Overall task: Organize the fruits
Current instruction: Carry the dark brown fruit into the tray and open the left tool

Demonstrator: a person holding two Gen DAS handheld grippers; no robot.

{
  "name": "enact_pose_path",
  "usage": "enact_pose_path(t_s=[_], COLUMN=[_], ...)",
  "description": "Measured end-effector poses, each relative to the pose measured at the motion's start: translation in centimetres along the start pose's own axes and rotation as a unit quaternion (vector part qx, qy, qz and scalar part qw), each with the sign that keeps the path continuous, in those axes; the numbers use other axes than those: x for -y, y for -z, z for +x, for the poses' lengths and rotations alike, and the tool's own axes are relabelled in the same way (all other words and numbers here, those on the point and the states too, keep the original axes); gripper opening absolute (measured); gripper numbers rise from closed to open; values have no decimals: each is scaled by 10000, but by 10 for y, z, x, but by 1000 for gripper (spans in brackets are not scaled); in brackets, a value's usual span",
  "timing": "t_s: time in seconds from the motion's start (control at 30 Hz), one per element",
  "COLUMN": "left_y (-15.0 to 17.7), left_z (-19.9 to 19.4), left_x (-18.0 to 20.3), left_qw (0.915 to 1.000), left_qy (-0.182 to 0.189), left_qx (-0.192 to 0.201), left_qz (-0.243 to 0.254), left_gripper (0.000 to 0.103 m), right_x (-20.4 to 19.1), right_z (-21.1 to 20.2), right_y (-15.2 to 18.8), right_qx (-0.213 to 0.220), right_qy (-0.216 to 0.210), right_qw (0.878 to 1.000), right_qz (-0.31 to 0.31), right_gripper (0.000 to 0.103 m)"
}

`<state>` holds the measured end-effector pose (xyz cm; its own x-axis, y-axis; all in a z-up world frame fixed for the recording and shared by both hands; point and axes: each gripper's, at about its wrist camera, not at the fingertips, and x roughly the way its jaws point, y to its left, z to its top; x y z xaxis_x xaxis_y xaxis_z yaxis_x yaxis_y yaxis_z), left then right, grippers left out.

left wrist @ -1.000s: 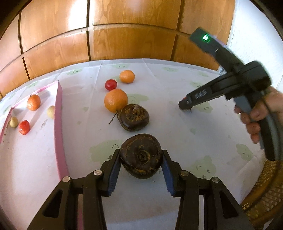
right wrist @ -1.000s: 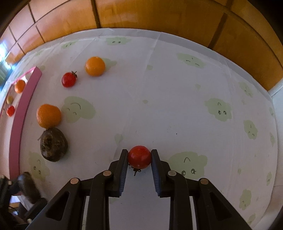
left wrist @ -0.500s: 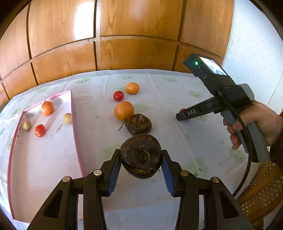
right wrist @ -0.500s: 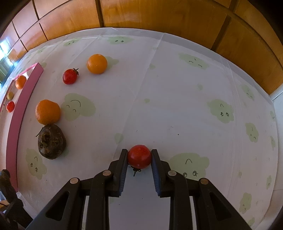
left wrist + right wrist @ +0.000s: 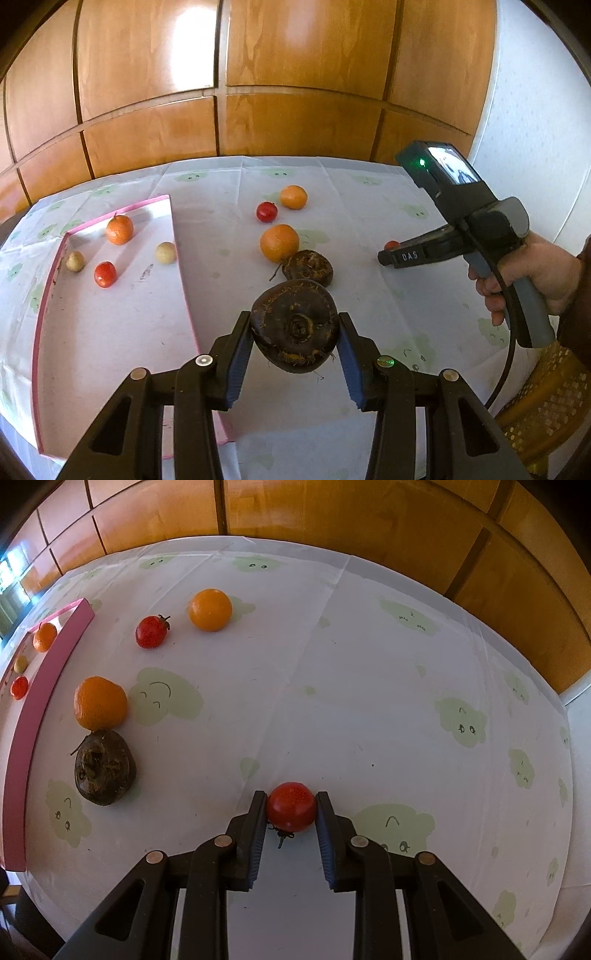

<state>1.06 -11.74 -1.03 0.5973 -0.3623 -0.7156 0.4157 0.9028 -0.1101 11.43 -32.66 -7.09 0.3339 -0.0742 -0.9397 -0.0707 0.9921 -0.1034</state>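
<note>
Between the blue pads of the left tool [image 5: 294, 334] sits a dark brown beetroot [image 5: 295, 325], gripped from both sides and held clear above the desk [image 5: 229, 229], just right of the pink-rimmed tray's [image 5: 181, 266] near wall. That tray holds a small orange [image 5: 119, 229], a red tomato [image 5: 105, 274] and two pale round fruits. On the cloth beyond lie a second beetroot [image 5: 307, 266] touching a large orange [image 5: 279, 243], then a red tomato [image 5: 266, 211] and another orange [image 5: 293, 196] farther off. Well to the right, the right tool [image 5: 291, 812], in a person's hand [image 5: 535, 273], is closed tight on a small red tomato [image 5: 291, 806] resting low at the desk surface
</note>
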Motion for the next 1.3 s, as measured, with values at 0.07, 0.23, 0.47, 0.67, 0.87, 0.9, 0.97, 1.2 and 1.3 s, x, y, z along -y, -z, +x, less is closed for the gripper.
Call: enact_pose_path(t_s=[0.07, 0.23, 0.47, 0.67, 0.87, 0.9, 0.97, 1.2, 1.3], left_y=[-1, -2, -3, -1, 3, 4, 5, 2, -5], left_z=[-3, -6, -10, -12, -10, -10, -10, 1, 10], left_x=[-3, -14, -31, -53, -87, -95, -115, -172, -187], left_qw=[10000, 9998, 9990, 9974, 9938, 9926, 9888, 9786, 9765], left_qy=[-22, -102, -286, -507, -734, -773, -864, -1161, -1294], left_qx=[23, 56, 82, 60, -33, -62, -114, -354, -399], left_qz=[-33, -160, -330, -511, -835, -937, -1209, -1659, -1674], left_gripper=[45, 45, 45, 45, 45, 45, 45, 45, 45], right_x=[-1, -9, -16, -19, -25, -26, -27, -30, -32], right_z=[-1, -3, -4, -5, -5, -5, -5, -5, -5], right_y=[0, 2, 4, 4, 4, 4, 4, 4, 4], right_qx=[13, 57, 81, 82, 96, 96, 98, 99, 97], right_qy=[15, 105, 188, 210, 302, 310, 333, 374, 397], right_qw=[10000, 9998, 9995, 9994, 9988, 9988, 9986, 9982, 9981], right_qz=[-30, -157, -244, -268, -362, -368, -400, -453, -463], right_gripper=[26, 26, 26, 26, 26, 26, 26, 26, 26])
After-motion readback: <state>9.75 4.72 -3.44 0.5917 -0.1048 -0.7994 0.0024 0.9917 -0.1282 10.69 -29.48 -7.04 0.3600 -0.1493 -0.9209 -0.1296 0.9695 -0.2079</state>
